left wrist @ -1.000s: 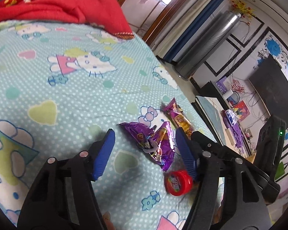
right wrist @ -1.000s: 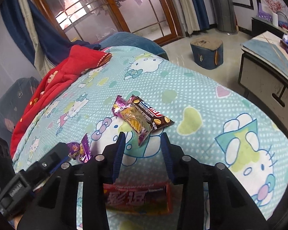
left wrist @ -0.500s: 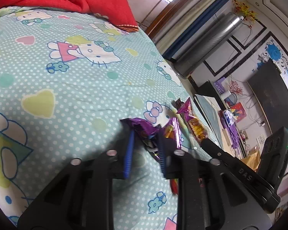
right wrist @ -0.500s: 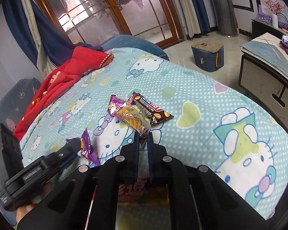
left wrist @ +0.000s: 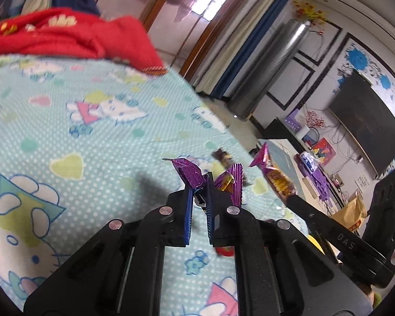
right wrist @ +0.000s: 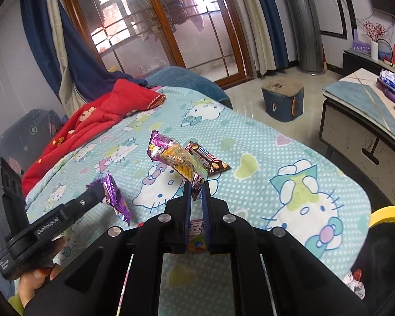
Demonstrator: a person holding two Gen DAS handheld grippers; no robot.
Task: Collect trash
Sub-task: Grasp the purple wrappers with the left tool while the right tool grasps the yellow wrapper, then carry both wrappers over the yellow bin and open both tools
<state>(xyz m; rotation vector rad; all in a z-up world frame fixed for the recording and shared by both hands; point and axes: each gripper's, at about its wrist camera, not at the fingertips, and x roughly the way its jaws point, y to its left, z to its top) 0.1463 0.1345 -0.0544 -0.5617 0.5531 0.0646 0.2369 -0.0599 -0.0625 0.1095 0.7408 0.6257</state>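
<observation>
your left gripper [left wrist: 198, 184] pinches the purple wrapper [left wrist: 189, 173]; your right gripper [right wrist: 194, 192] clamps the yellow snack [right wrist: 181, 162], hiding its end.

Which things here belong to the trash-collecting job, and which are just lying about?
Job:
purple wrapper in left gripper
yellow snack packet in right gripper
chocolate bar wrapper

Lying about:
red blanket
footstool
tissue pack
</observation>
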